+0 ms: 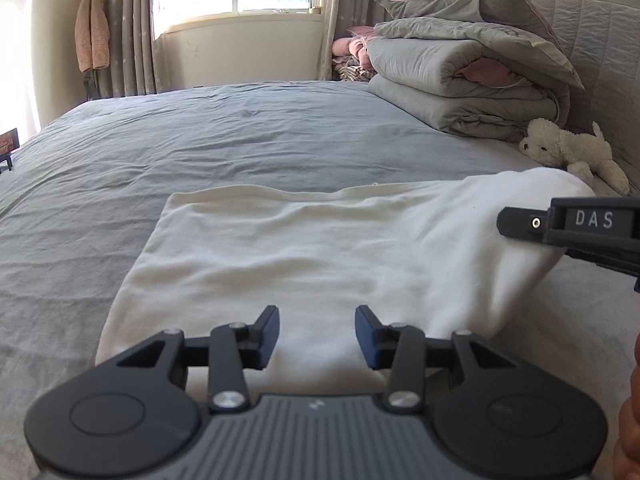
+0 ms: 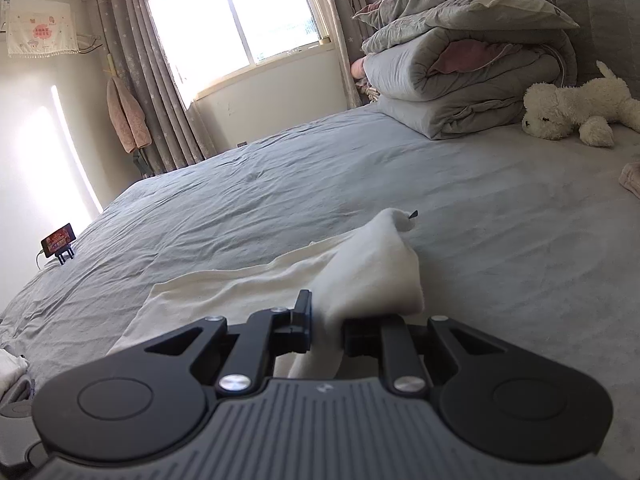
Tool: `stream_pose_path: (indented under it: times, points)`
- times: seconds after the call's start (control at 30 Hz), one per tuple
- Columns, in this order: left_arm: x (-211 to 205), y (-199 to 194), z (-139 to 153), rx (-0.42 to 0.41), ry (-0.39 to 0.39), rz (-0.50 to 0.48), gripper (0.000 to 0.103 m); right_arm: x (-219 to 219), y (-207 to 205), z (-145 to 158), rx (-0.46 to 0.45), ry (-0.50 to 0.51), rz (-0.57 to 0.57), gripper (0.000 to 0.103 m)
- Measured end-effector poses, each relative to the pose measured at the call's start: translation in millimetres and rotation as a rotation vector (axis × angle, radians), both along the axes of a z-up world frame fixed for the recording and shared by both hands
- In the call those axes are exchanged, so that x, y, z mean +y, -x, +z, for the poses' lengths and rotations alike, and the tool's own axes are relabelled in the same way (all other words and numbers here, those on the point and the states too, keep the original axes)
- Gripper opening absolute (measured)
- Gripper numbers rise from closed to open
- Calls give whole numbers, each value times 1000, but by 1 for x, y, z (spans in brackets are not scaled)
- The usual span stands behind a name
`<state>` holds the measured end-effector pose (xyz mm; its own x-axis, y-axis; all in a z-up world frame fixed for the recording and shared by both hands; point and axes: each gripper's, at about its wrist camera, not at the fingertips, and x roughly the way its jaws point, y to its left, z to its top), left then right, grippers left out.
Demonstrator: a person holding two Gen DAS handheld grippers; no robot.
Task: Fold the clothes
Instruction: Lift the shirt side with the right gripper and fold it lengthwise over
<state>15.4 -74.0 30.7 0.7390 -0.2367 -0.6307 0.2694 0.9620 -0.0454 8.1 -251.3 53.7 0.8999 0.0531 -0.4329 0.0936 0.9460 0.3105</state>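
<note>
A white garment (image 1: 280,248) lies spread flat on the grey bed sheet (image 1: 200,140). Its right side is lifted off the bed into a raised fold. My left gripper (image 1: 317,336) hovers open over the garment's near edge, with only cloth below the gap between its blue pads. My right gripper (image 2: 329,328) is shut on the garment's lifted right edge (image 2: 372,268), which bunches up between its fingers. In the left wrist view the right gripper (image 1: 520,226) reaches in from the right against that raised fold.
A stack of folded grey and pink duvets (image 1: 468,76) and a white plush dog (image 1: 568,148) sit by the padded headboard (image 1: 600,40). A phone on a stand (image 2: 60,240) stands at the bed's far left edge. A pink cloth (image 2: 632,178) peeks in at the right.
</note>
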Motion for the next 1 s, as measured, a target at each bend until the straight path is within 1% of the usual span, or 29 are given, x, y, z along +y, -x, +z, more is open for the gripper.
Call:
stream_pose_path:
  times: [0.1,0.13,0.27,0.4,0.5,0.57,0.63,0.77,0.83,0.9,0.93,1.0]
  points:
    - [-11,6,-9,-49,-71,-27,42,5,1,1,-10,18,21,19]
    - [-11,6,-8,-50,-73,-29,42,6,1,1,-14,26,25,19]
    - [-2,-1,-4,-8,-21,-26,43,6,1,2,-20,32,28,19]
    - [8,-4,2,29,23,-20,43,1,-1,0,-3,19,7,19]
    - [21,-4,9,40,35,-6,45,-6,-2,-4,30,-27,-21,19]
    - [36,-4,13,51,41,9,46,-15,-3,-9,64,-86,-49,19]
    - [55,-4,16,68,50,32,46,-26,-2,-15,95,-176,-79,21]
    - [103,-15,30,130,153,126,47,-52,3,-30,116,-441,-141,22]
    - [120,-21,36,148,204,169,47,-60,4,-35,121,-512,-181,22]
    - [134,-27,40,161,245,205,47,-60,6,-36,124,-513,-207,20]
    - [139,-30,40,176,256,218,48,-55,6,-33,118,-472,-204,20]
    - [152,-35,36,225,304,249,48,-38,6,-24,84,-334,-181,19]
